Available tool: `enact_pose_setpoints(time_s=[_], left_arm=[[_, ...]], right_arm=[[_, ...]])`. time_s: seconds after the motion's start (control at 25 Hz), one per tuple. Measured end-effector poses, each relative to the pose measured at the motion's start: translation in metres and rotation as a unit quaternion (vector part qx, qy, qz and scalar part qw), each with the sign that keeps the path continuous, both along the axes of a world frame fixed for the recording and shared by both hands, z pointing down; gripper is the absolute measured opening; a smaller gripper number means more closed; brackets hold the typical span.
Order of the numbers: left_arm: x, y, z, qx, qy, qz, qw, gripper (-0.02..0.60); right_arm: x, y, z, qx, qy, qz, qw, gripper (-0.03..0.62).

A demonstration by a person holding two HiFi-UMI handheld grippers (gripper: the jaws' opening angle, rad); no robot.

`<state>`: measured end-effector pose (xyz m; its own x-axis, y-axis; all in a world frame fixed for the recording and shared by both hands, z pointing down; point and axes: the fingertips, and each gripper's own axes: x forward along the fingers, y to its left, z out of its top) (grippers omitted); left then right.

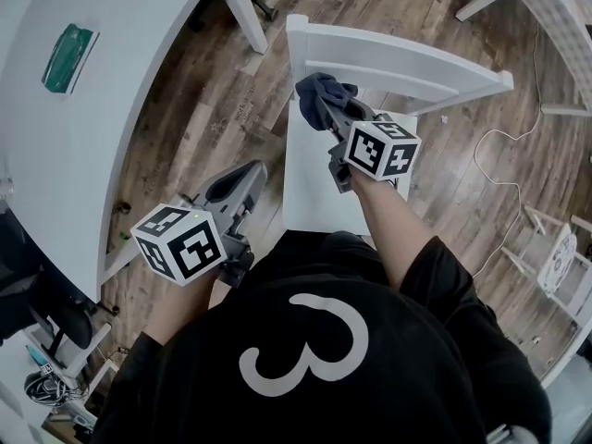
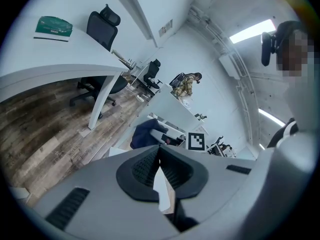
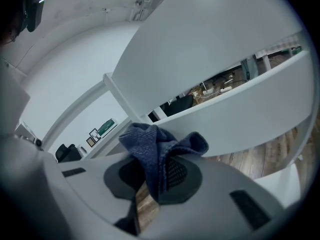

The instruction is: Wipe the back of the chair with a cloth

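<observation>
Jaws on your left gripper (image 1: 239, 178) are drawn together with nothing between them, held low near your body. The seat of the white chair (image 1: 310, 188) lies just ahead of their tips. Further out, your right gripper (image 1: 319, 102) is clamped on a dark blue cloth (image 3: 155, 146), which bunches up past the jaw tips. The white back rails (image 3: 227, 111) cross just beyond the cloth, but you cannot tell whether it touches them. Far off to the left of your left jaws, a white table (image 1: 102, 128) carries a green packet (image 1: 69, 58).
</observation>
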<state>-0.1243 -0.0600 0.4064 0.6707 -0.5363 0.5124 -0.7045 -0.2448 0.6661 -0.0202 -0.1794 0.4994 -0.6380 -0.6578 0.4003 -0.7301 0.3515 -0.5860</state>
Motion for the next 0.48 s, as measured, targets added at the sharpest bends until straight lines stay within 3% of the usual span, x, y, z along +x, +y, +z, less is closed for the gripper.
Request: enact_pose_setpoints(time_s=[0.48], left_arm=[[-0.009,-0.005,0.009,-0.007,-0.003,0.010,0.9999,0.014]], right_arm=[[-0.018,-0.023,0.018,-0.003,0.059,0.032,0.998,0.049]])
